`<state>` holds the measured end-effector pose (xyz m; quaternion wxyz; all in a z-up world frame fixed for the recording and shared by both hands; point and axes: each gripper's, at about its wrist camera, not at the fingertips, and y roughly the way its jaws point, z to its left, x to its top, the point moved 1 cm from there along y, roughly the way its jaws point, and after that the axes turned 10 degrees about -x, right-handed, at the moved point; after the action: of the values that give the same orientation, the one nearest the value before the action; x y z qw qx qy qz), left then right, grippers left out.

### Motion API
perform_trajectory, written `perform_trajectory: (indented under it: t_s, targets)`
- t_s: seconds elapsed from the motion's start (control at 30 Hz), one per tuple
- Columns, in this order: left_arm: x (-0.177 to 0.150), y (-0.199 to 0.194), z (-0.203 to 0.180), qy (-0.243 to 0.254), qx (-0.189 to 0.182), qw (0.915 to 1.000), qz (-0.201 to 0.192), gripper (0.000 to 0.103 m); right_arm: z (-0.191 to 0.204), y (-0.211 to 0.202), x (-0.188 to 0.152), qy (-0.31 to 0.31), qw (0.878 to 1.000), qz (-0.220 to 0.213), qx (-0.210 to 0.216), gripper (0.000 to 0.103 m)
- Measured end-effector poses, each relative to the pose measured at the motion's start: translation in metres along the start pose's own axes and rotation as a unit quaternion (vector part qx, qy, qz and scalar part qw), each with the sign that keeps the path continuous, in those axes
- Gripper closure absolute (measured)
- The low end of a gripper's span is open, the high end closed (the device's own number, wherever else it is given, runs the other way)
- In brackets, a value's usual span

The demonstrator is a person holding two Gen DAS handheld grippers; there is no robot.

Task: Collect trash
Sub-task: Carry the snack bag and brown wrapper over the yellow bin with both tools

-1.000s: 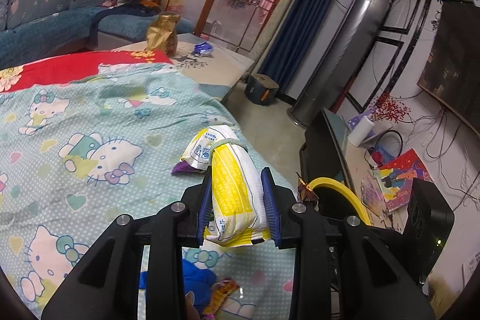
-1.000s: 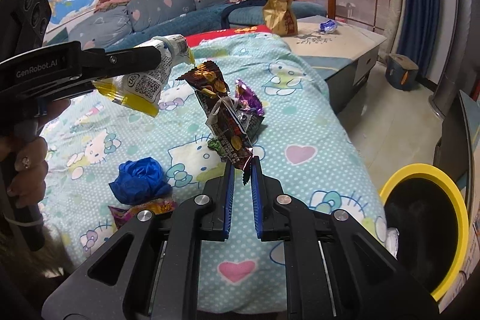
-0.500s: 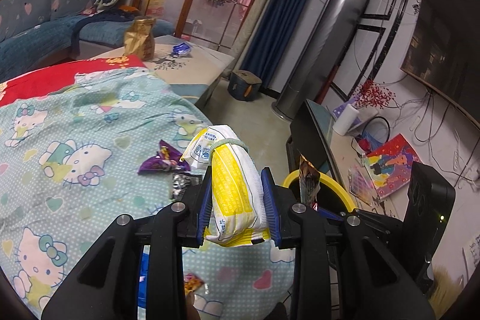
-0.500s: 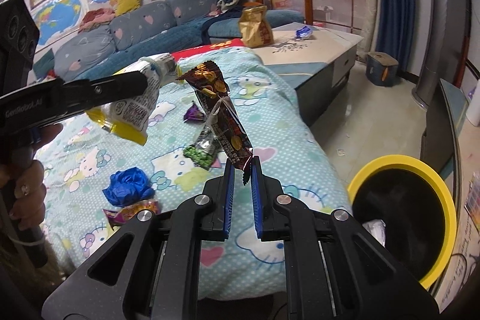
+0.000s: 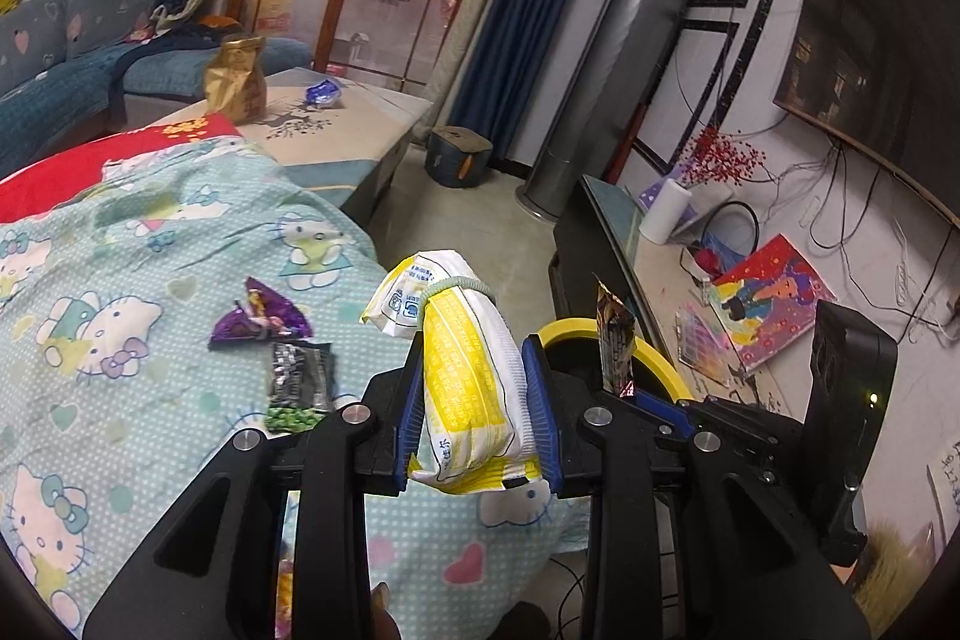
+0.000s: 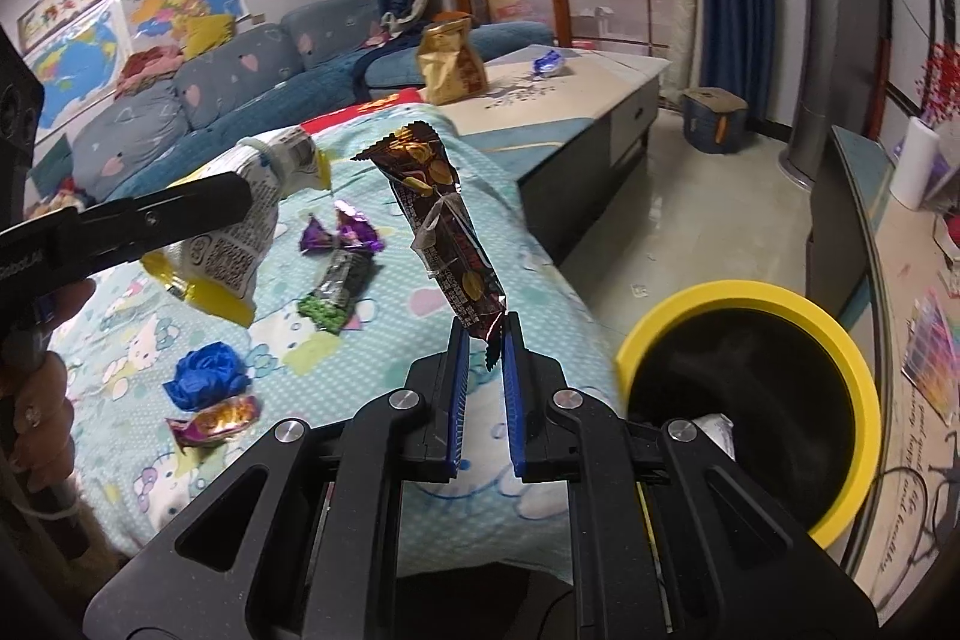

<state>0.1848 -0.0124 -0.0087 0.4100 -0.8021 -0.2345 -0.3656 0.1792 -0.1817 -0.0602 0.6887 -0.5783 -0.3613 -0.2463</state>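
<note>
My left gripper [image 5: 477, 358] is shut on a yellow and white snack bag [image 5: 462, 370], tied with a rubber band, held above the cartoon-print bedcover [image 5: 120, 340]. The same bag [image 6: 234, 244] shows at the left of the right wrist view. My right gripper [image 6: 483, 334] is shut on the lower corner of a dark brown snack wrapper [image 6: 441, 220] that stands upright above the cover's edge. A yellow-rimmed black bin [image 6: 750, 400] stands on the floor just to the right. The wrapper's top [image 5: 615, 346] pokes up in front of the bin [image 5: 576, 331] in the left wrist view.
On the bedcover lie a purple wrapper [image 6: 342, 238], a black and green packet [image 6: 336, 292], a crumpled blue wrapper [image 6: 207, 379] and an orange-purple candy wrapper [image 6: 216, 418]. A low table [image 6: 576, 100] carries a gold bag [image 6: 450, 67]. A black TV stand [image 5: 600, 244] runs beside the bin.
Both grippers have carried their loads to the right, toward the bin, which now fills more of the right wrist view. The purple and green packets have come into view on the cover.
</note>
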Motion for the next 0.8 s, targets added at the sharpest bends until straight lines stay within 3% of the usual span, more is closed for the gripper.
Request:
perform_trajectory:
  t_s: [0.8]
  targets:
    - [-0.006,0.072,-0.075,0.064,-0.054,0.9951,0.052,0.074,-0.102,-0.002,-0.022,0.09,0.992,0.01,-0.083,0.096]
